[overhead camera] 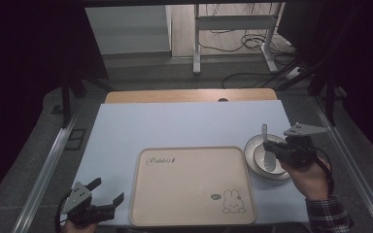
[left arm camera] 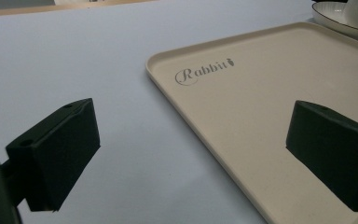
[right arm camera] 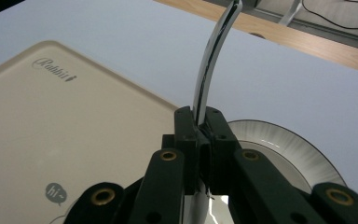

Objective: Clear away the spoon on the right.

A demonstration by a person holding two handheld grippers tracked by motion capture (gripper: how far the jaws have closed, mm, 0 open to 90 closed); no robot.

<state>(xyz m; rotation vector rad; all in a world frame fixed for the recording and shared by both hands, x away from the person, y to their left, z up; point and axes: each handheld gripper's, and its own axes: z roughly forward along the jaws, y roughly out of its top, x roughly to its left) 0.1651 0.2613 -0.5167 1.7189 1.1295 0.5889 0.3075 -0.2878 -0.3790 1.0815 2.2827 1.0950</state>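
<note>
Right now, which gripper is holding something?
The right gripper, over the bowl: its jaws are shut on the spoon. The left gripper sits open beside the tray, empty.

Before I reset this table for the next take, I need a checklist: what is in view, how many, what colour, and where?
Spoon: one, white, its handle clamped in the right hand-held gripper, above the bowl.
Bowl: one, white, on the plate.
Plate: one, white with a dark rim, on the mat right of the tray.
Tray: one, beige, printed with "Rabbit" and a rabbit drawing, near the mat's front edge.
Mat: one, pale blue, covering the table.
Table: one, wooden, its far edge showing beyond the mat.
Left hand-held gripper: one, black, jaws open, at the front left corner.
Right hand-held gripper: one, black, shut on the spoon.
</note>
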